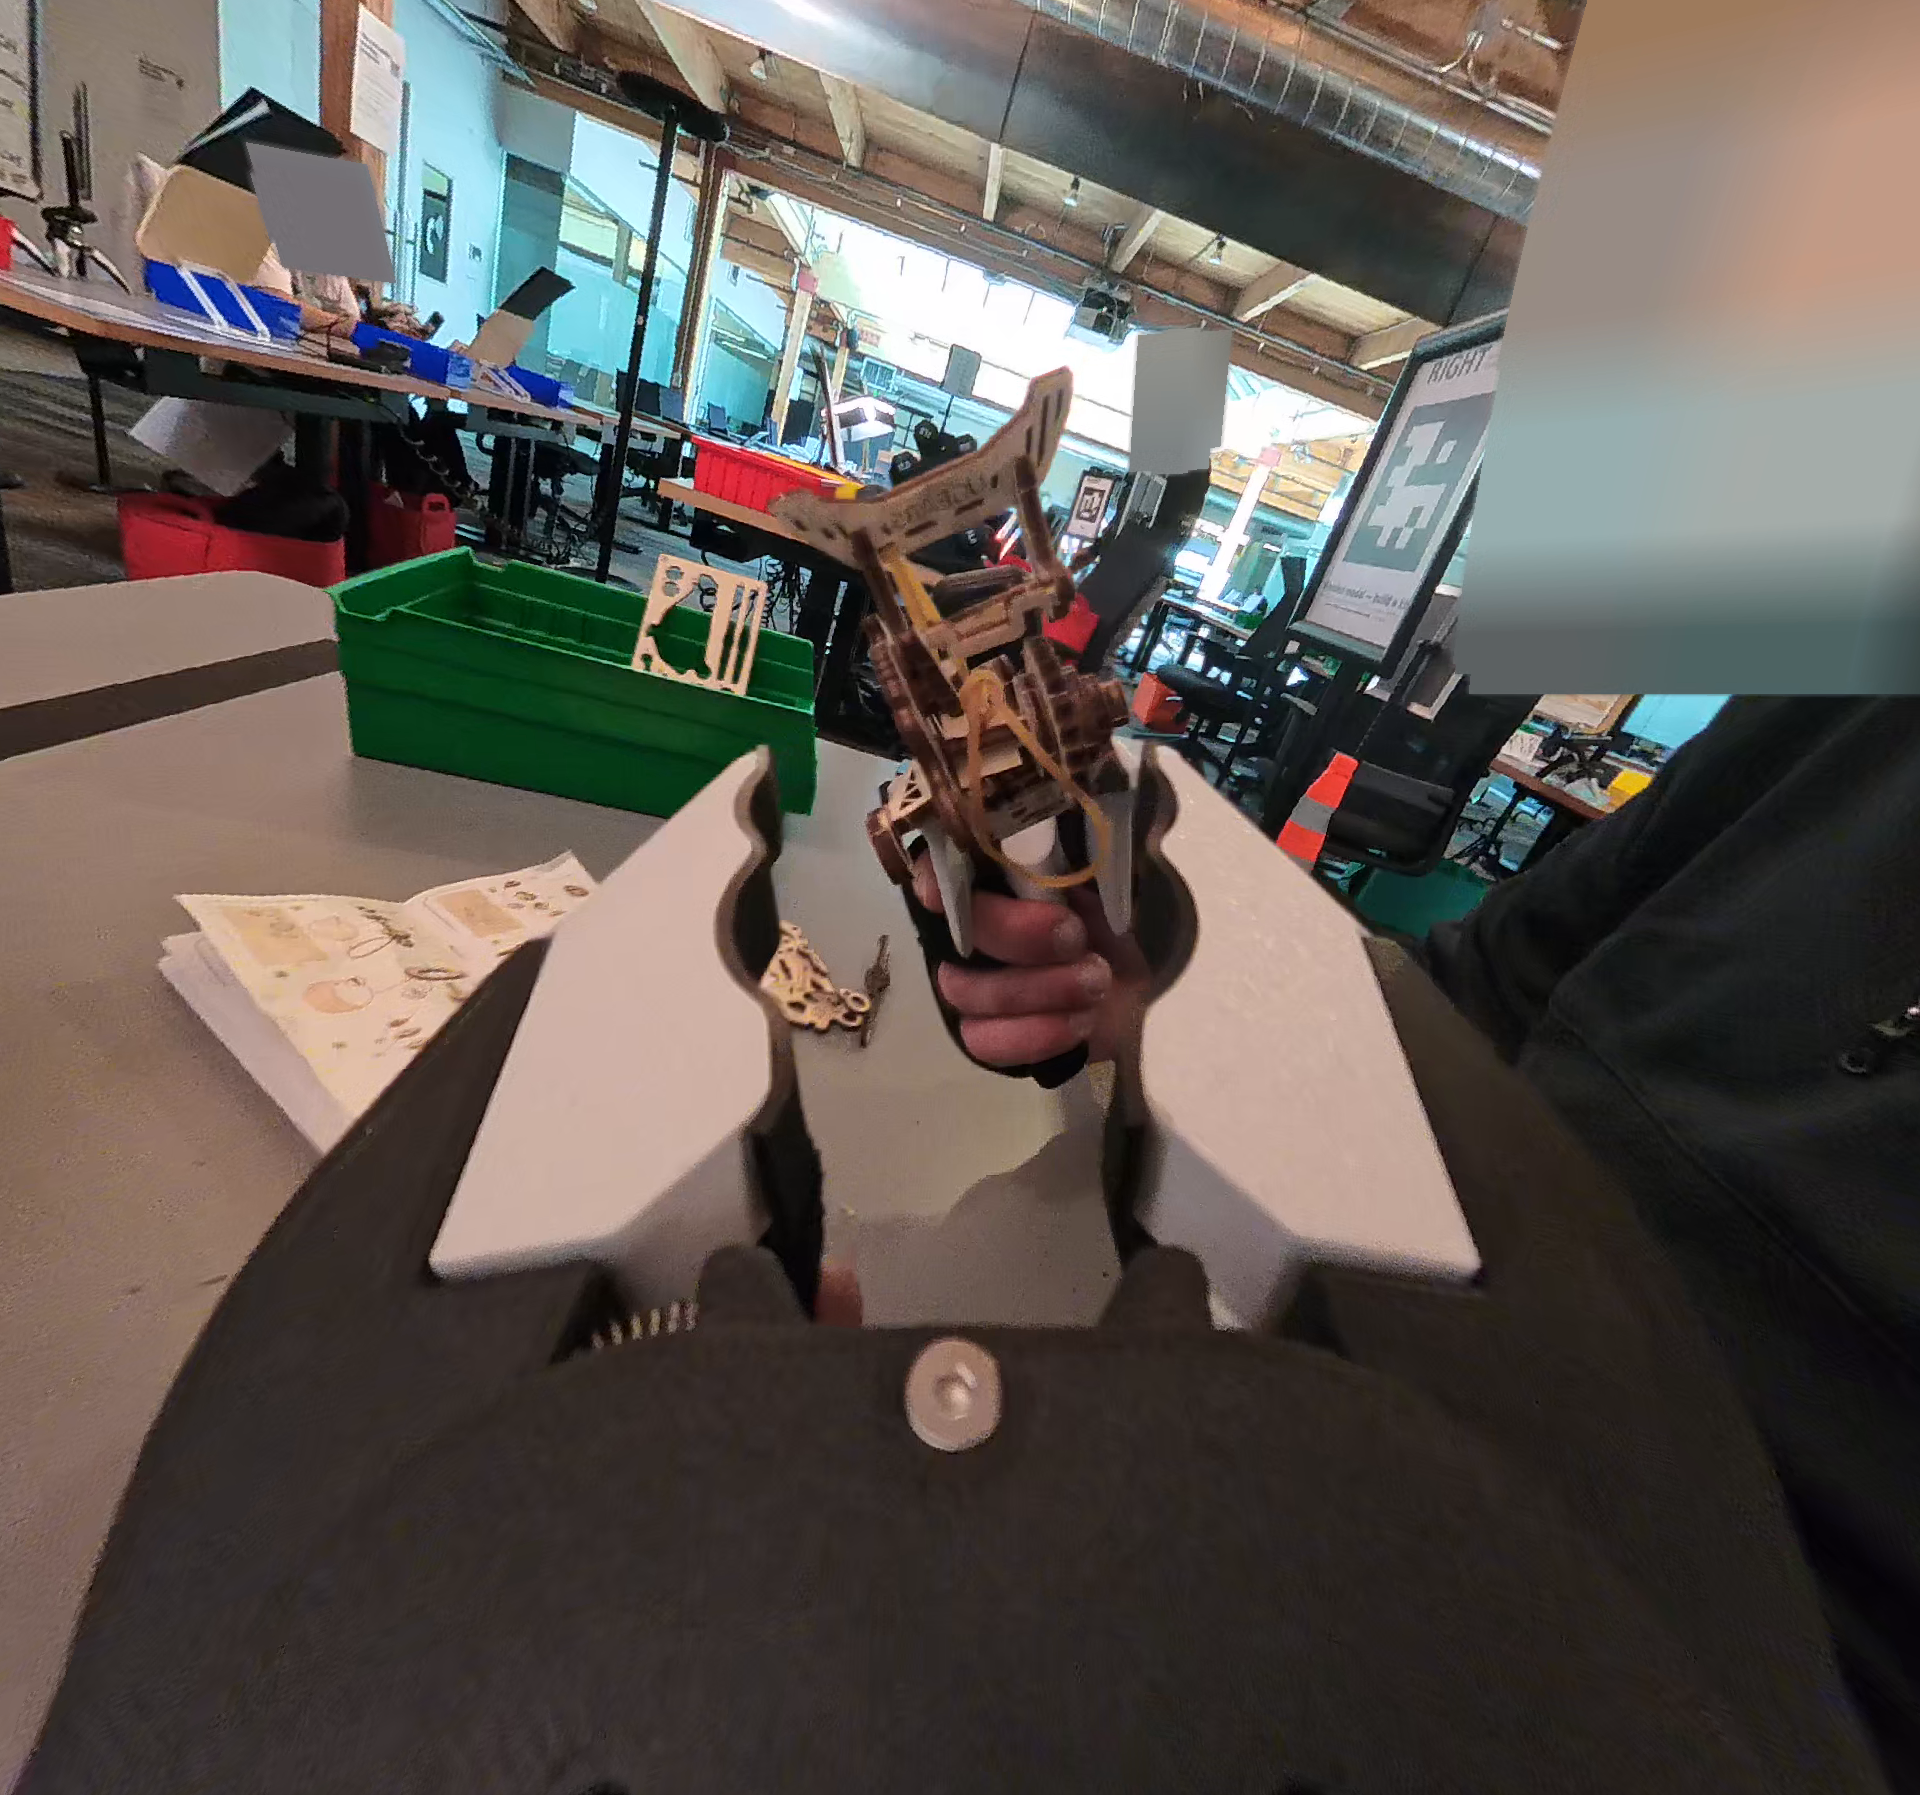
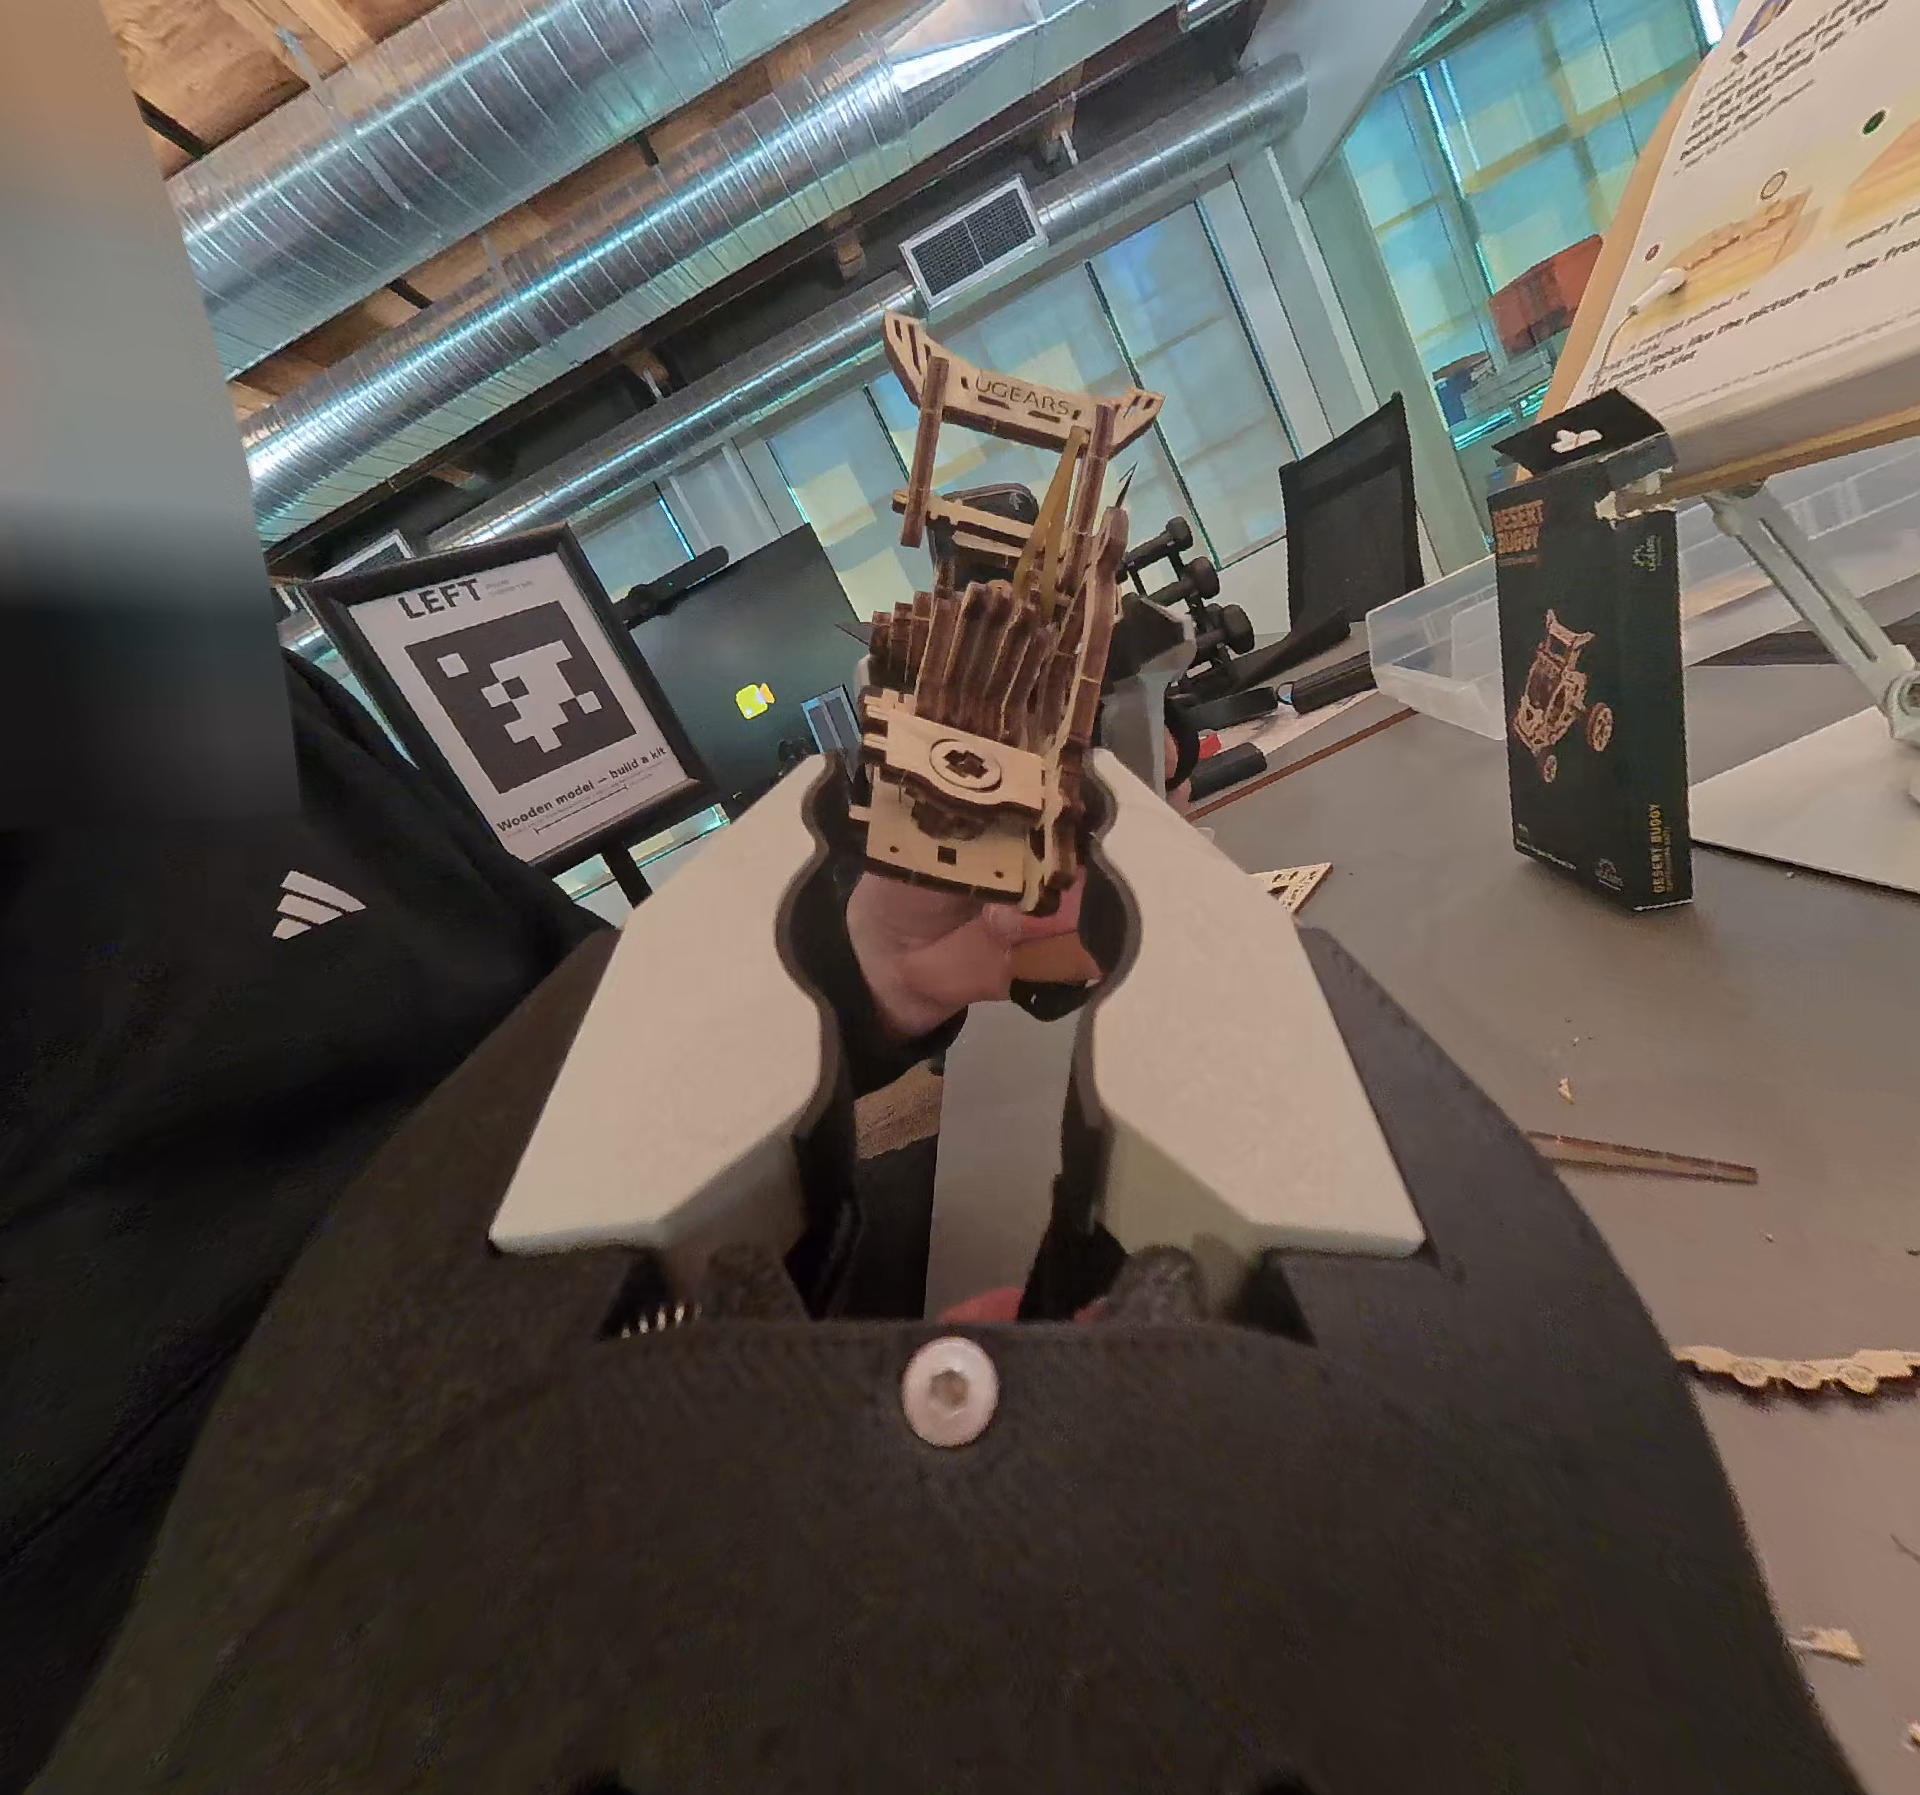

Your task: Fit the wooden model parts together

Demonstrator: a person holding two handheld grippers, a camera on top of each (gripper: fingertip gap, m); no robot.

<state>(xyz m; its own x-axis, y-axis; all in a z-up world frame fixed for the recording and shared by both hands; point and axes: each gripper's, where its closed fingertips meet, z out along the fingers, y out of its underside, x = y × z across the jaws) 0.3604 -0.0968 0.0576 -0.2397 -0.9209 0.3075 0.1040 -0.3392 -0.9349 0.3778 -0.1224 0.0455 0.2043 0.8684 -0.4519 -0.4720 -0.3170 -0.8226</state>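
Laser-cut plywood model (image 2: pixel 987 706) clamped between right gripper (image 2: pixel 961 810) jaws; left gripper (image 1: pixel 956 789) jaws apart.

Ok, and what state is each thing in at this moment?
left gripper: jaws open, empty
right gripper: jaws shut on the wooden model
wooden model: partly built, held upright, off the table
rubber band: looped on the model, hanging slack
green bin: open-topped, wooden parts sheet standing inside
instruction booklet: lying open on the table
kit box: standing upright
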